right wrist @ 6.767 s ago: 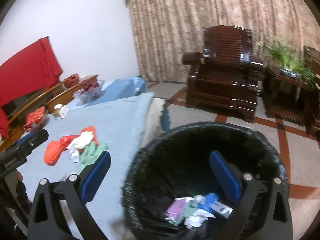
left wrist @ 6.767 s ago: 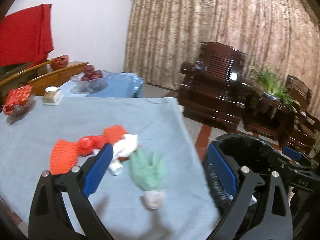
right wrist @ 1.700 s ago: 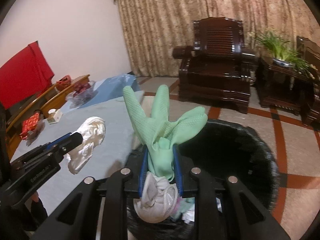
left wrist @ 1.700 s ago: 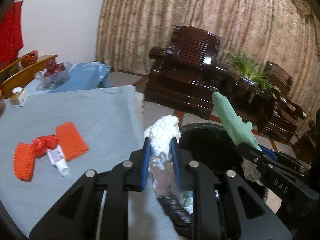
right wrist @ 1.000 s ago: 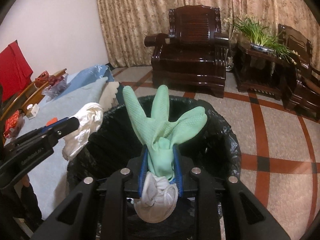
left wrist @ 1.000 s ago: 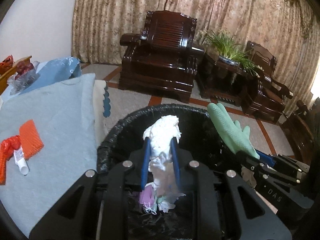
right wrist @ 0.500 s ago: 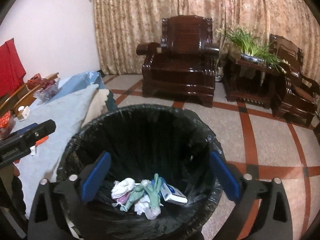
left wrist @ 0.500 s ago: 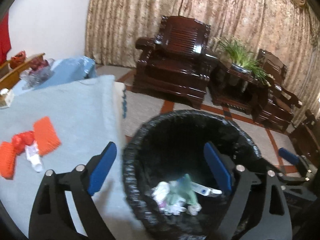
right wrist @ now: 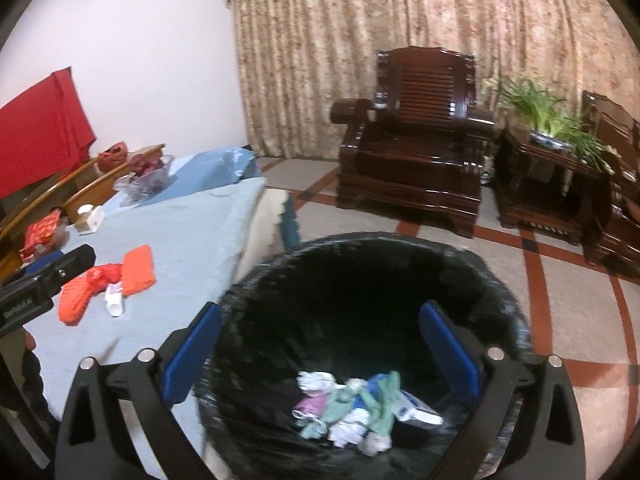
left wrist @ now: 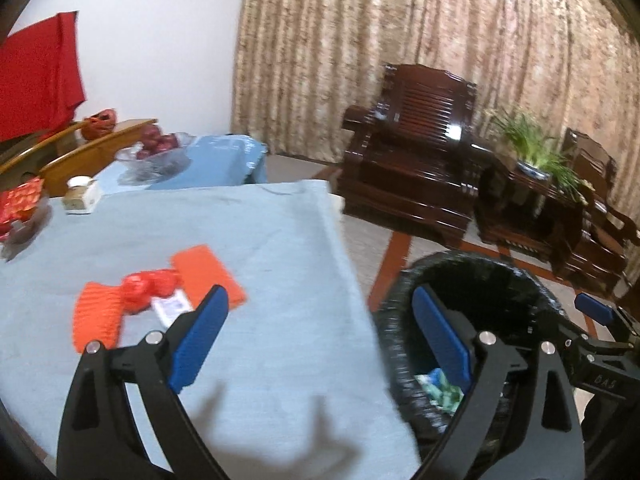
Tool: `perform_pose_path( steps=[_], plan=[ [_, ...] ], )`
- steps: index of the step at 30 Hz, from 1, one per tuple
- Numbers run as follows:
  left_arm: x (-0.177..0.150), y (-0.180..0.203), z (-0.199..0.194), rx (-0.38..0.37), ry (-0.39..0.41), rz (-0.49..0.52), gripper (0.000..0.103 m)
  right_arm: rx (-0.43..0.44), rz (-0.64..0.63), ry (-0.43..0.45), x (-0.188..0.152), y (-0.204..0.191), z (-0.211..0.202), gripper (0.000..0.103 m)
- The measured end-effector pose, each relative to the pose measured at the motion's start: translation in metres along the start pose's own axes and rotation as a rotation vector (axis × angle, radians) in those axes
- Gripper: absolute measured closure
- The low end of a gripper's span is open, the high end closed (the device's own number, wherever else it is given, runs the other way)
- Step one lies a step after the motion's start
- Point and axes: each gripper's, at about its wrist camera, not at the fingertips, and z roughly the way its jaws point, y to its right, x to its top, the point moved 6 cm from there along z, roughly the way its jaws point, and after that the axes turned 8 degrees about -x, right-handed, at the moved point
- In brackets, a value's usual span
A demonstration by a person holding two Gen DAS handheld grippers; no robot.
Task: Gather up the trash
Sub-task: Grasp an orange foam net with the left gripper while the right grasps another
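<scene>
My left gripper [left wrist: 320,336] is open and empty, over the table's right edge. Ahead to its left lie an orange net wrapper [left wrist: 100,312], a red crumpled wrapper [left wrist: 150,283], a second orange net piece [left wrist: 206,270] and a small white tube [left wrist: 170,306] on the blue tablecloth [left wrist: 240,232]. My right gripper [right wrist: 320,350] is open and empty above the black-lined trash bin [right wrist: 504,300]. In the bin lie a green glove [right wrist: 384,400], white tissue [right wrist: 320,380] and other scraps. The orange pieces also show in the right wrist view [right wrist: 138,270].
A glass bowl of red fruit [left wrist: 154,152], a small jar [left wrist: 82,194] and a red packet [left wrist: 20,200] stand at the table's far side. Dark wooden armchairs [left wrist: 412,176] and a plant stand [left wrist: 536,168] are beyond the bin, before a curtain.
Both grippers let go of the white tissue and the green glove into the bin about a second ago. Since then the left gripper has swung left toward the table.
</scene>
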Motion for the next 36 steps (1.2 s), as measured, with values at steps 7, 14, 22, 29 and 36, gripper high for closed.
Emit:
perform_pose_path(
  steps=[7, 14, 22, 29, 36],
  plan=[
    [-0.005, -0.066, -0.024, 0.11, 0.019, -0.058, 0.012, 0.074, -0.045, 0.005, 0.006, -0.057, 0.012, 0.006],
    [-0.011, -0.126, -0.04, 0.218, 0.029, -0.091, 0.012, 0.141, -0.069, 0.016, 0.014, -0.112, 0.026, 0.006],
    [-0.024, -0.199, -0.042, 0.323, 0.015, -0.163, 0.012, 0.211, -0.133, 0.017, 0.012, -0.185, 0.05, 0.006],
    [-0.042, -0.247, -0.024, 0.381, -0.022, -0.205, 0.012, 0.235, -0.171, -0.005, 0.002, -0.232, 0.078, 0.006],
    [-0.058, -0.268, 0.004, 0.378, -0.083, -0.227, 0.012, 0.237, -0.208, -0.062, -0.01, -0.256, 0.112, 0.007]
  ],
)
